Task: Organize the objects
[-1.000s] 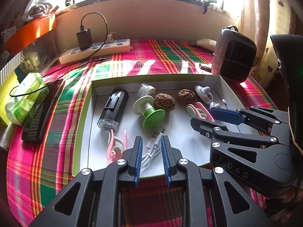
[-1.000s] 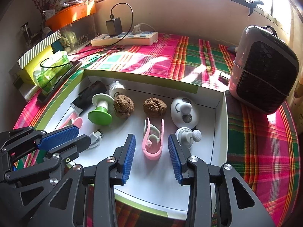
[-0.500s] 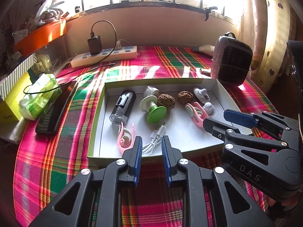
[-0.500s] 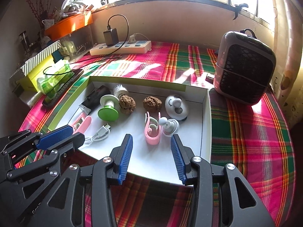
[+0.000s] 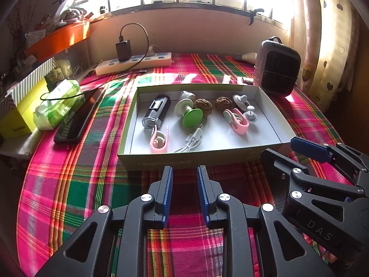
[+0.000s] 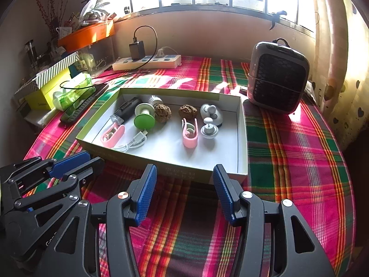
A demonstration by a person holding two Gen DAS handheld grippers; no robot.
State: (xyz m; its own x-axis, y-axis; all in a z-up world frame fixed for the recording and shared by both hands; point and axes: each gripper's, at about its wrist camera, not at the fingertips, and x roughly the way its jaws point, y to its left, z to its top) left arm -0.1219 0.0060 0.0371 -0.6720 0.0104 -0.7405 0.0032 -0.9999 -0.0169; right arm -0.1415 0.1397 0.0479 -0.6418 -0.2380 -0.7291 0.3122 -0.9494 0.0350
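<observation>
Left wrist view: left claw point(image 5: 183, 180) narrow and opening, nothing between its pads, short of the box point(image 5: 265, 149) on the plaid counter point(image 5: 69, 184). Right claw point(image 6: 184, 180) much wider, opening, also empty. Small items sit in the box in loose pairs, looks sorted. Right wrist view shows the near right box corner; left view shows the white cable point(image 5: 191, 142) better.

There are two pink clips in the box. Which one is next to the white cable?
The pink clip at the box's left front, beside the white cable. The other pink clip lies further right, by the small white knob.
</observation>
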